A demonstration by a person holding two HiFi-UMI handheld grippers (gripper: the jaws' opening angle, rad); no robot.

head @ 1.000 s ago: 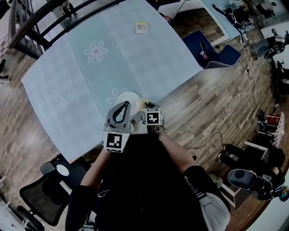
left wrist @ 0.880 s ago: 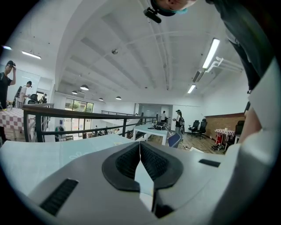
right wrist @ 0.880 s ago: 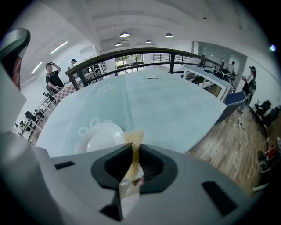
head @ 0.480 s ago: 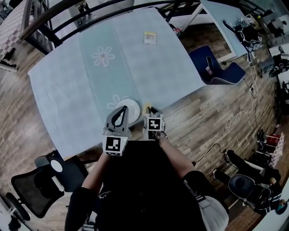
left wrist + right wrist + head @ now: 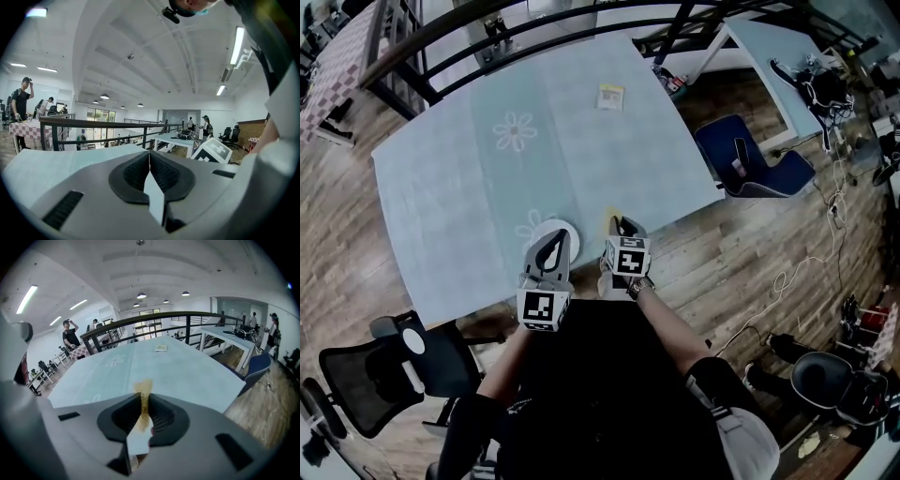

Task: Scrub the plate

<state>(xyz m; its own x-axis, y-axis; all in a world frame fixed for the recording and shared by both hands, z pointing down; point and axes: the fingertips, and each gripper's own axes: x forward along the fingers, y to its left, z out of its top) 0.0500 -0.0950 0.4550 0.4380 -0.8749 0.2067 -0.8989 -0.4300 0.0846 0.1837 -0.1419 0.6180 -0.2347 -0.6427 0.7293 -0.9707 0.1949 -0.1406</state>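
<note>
Two claws raised | left claw (image 5: 149, 158) pressed together on nothing, aimed at the ceiling | right claw (image 5: 143, 405) clamped on a thin yellow-brown scrub pad (image 5: 142, 389) | plate (image 5: 540, 232) white, at the near table (image 5: 469, 197) edge, partly behind left claw, looks bare | my judgement: steady the rim with left, lay pad flat, rub in circles

Brightness: high and even in all three views.
Source: ceiling strip lights (image 5: 236, 44) and round downlights (image 5: 141, 295); far windows (image 5: 99, 115) overexposed.
Shadows: soft; tabletop (image 5: 487, 178) evenly lit.
Distortion: strong fisheye; black vignette at the corners of the gripper views.
Focus: left tongs (image 5: 149, 157), right tongs (image 5: 143, 401) and sponge (image 5: 143, 389) blurred, close to the lens.
</note>
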